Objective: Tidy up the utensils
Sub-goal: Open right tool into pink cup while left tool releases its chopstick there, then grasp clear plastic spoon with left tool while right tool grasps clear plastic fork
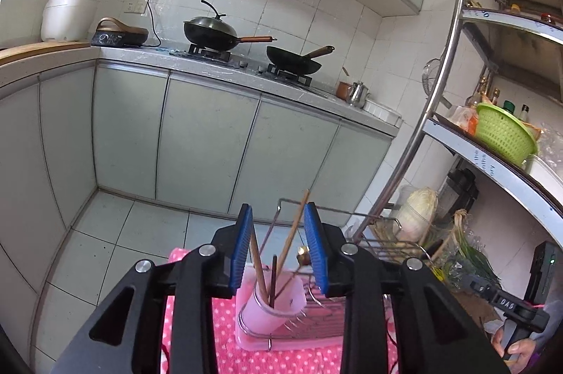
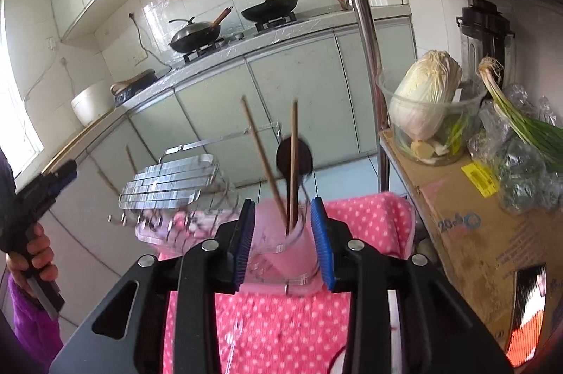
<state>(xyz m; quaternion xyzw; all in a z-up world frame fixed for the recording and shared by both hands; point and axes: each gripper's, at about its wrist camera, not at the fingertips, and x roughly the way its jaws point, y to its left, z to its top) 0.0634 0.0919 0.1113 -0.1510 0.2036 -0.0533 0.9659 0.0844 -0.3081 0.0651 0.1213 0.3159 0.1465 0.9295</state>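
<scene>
A translucent pink utensil cup (image 1: pixel 272 305) stands in a wire dish rack (image 1: pixel 316 303) on a pink dotted towel (image 1: pixel 281 356). It holds wooden chopsticks (image 1: pixel 293 229) and a dark utensil (image 1: pixel 273 279). My left gripper (image 1: pixel 279 251) is open just above the cup, and the chopsticks rise between its blue fingers (image 1: pixel 242 247). In the right wrist view the cup (image 2: pixel 285 247) holds two chopsticks (image 2: pixel 264 163) and a dark spoon (image 2: pixel 293 156). My right gripper (image 2: pixel 283 240) is open with its jaws on either side of the cup, holding nothing.
A metal shelf post (image 2: pixel 366 22) and a cardboard box (image 2: pixel 475 233) with a cabbage in a clear tub (image 2: pixel 425 99) and green onions (image 2: pixel 520 120) stand to the right. The rack's slatted metal part (image 2: pixel 169 184) is to the left. Cabinets (image 1: pixel 211 134) and a stove with woks (image 1: pixel 211 31) are behind.
</scene>
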